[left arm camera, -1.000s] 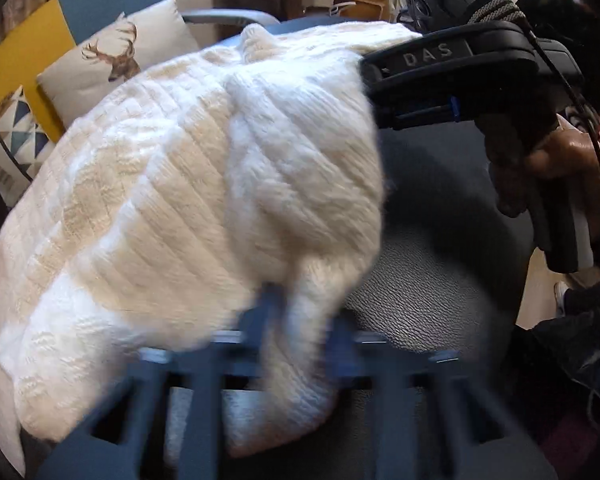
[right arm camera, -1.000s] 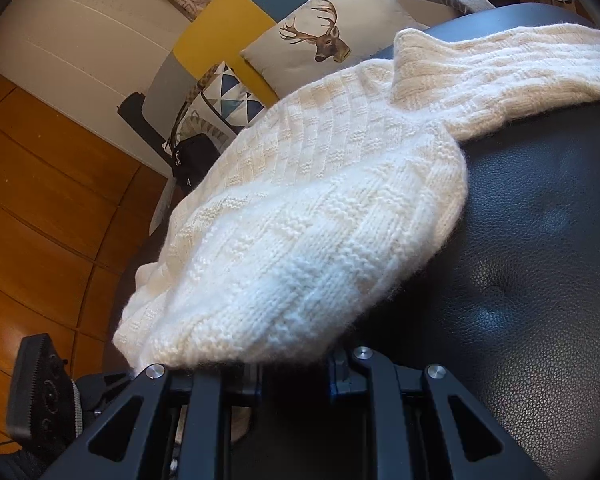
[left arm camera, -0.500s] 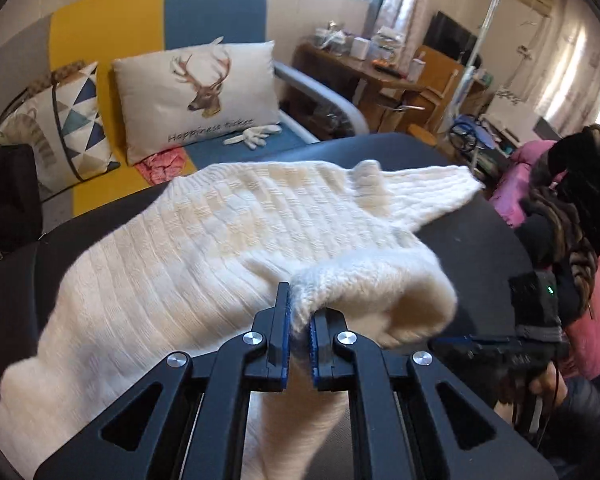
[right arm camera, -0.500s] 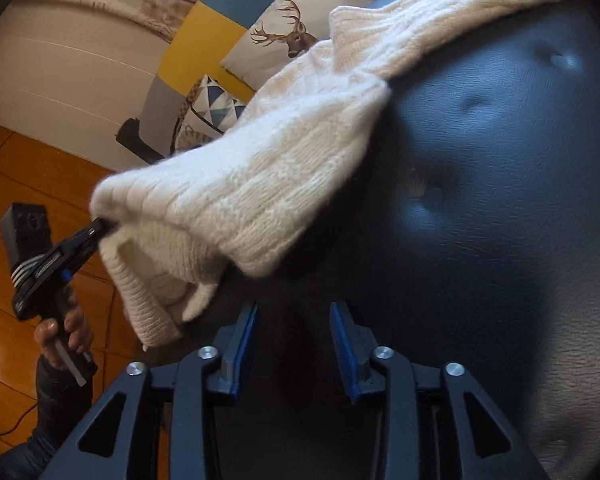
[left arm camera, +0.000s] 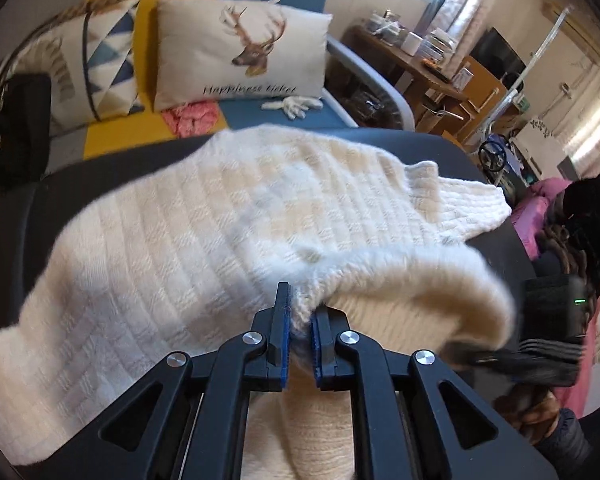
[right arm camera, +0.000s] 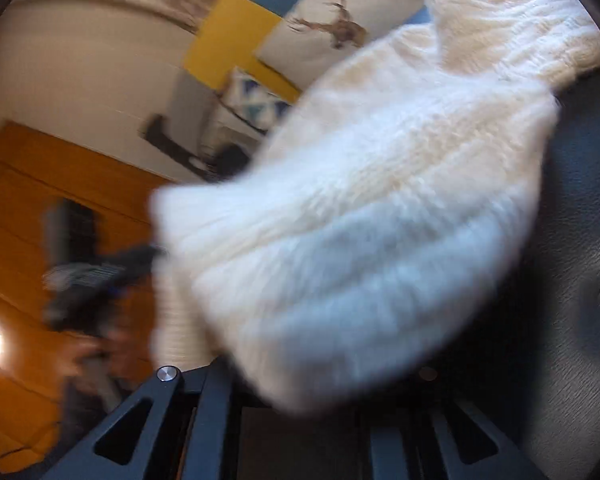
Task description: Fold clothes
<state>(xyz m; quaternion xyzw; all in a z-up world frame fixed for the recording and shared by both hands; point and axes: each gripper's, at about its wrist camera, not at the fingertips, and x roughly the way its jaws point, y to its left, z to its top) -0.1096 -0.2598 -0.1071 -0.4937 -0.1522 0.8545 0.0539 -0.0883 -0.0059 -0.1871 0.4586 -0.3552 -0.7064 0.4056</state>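
A cream knit sweater (left arm camera: pixel 220 240) lies spread on a black leather surface (left arm camera: pixel 480 160), with its near edge lifted and folded back. My left gripper (left arm camera: pixel 299 320) pinches that lifted edge between its blue pads; its jaws are opening slightly with the knit still gripped. In the right wrist view the sweater (right arm camera: pixel 380 200) is blurred and its hanging fold covers the fingertips of my right gripper (right arm camera: pixel 296 400). Those jaws are closing, and whether the pads press on the knit is hidden. The left gripper (right arm camera: pixel 100 276) shows as a dark blur at the fold's left end.
Behind the leather surface stands a yellow and blue sofa with a deer cushion (left arm camera: pixel 240 52), a triangle-pattern cushion (left arm camera: pixel 100 60), a pink cloth (left arm camera: pixel 192 118) and a black bag (left arm camera: pixel 16 128). A cluttered wooden desk (left arm camera: pixel 420 60) is at the back right. A person (left arm camera: pixel 580 232) is at the right.
My left gripper has carried the sweater's edge up and back over the garment. My right gripper let go, opened wide beside the fold, then came in under it and narrowed.
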